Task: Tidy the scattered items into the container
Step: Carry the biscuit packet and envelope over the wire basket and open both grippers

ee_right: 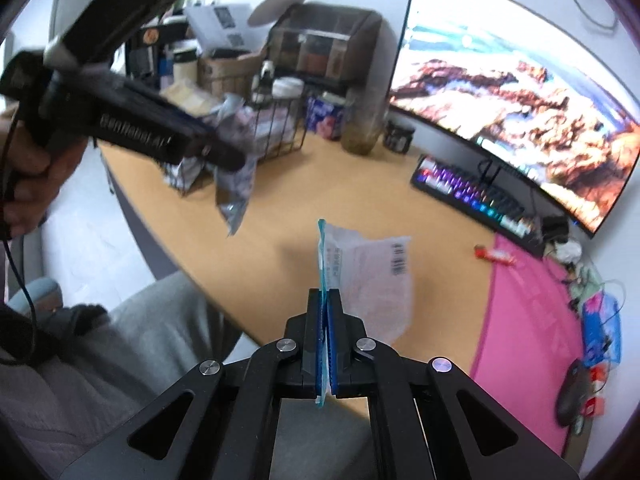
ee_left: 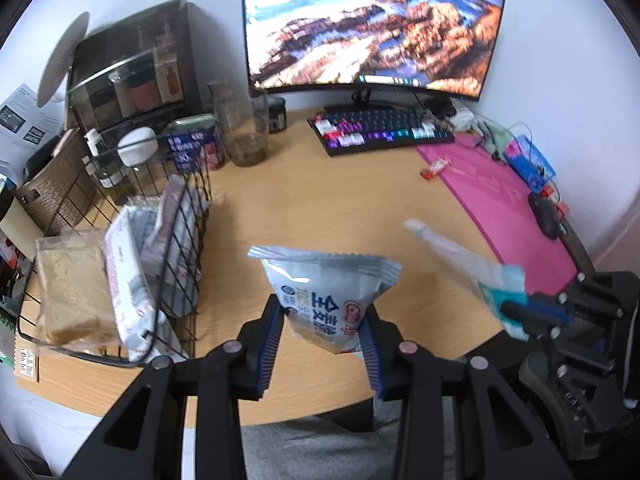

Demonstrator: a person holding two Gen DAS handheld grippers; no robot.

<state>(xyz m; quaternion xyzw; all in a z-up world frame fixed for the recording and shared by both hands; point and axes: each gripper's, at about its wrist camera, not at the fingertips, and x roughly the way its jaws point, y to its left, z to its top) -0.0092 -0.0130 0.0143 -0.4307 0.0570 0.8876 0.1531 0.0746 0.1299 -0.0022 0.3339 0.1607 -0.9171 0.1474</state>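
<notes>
My left gripper point(ee_left: 322, 312) is shut on a silver-blue snack packet point(ee_left: 326, 296) and holds it above the wooden desk, right of the black wire basket point(ee_left: 180, 248). The basket holds a bread pack point(ee_left: 72, 292) and several white wrapped packets. My right gripper point(ee_right: 326, 300) is shut on the blue edge of a clear plastic packet point(ee_right: 368, 280) held above the desk's front edge. The right gripper also shows in the left wrist view point(ee_left: 520, 312) with its packet point(ee_left: 460, 256). The left gripper shows in the right wrist view point(ee_right: 224, 152) with the snack packet point(ee_right: 236, 184) hanging below it.
A small red wrapped item point(ee_left: 434, 168) lies by the pink mat point(ee_left: 496, 204). A keyboard point(ee_left: 380, 132), monitor point(ee_left: 368, 24), mouse point(ee_left: 544, 212), glass jar point(ee_left: 244, 128), blue tin point(ee_left: 196, 144) and shelf unit point(ee_left: 132, 68) stand around the desk.
</notes>
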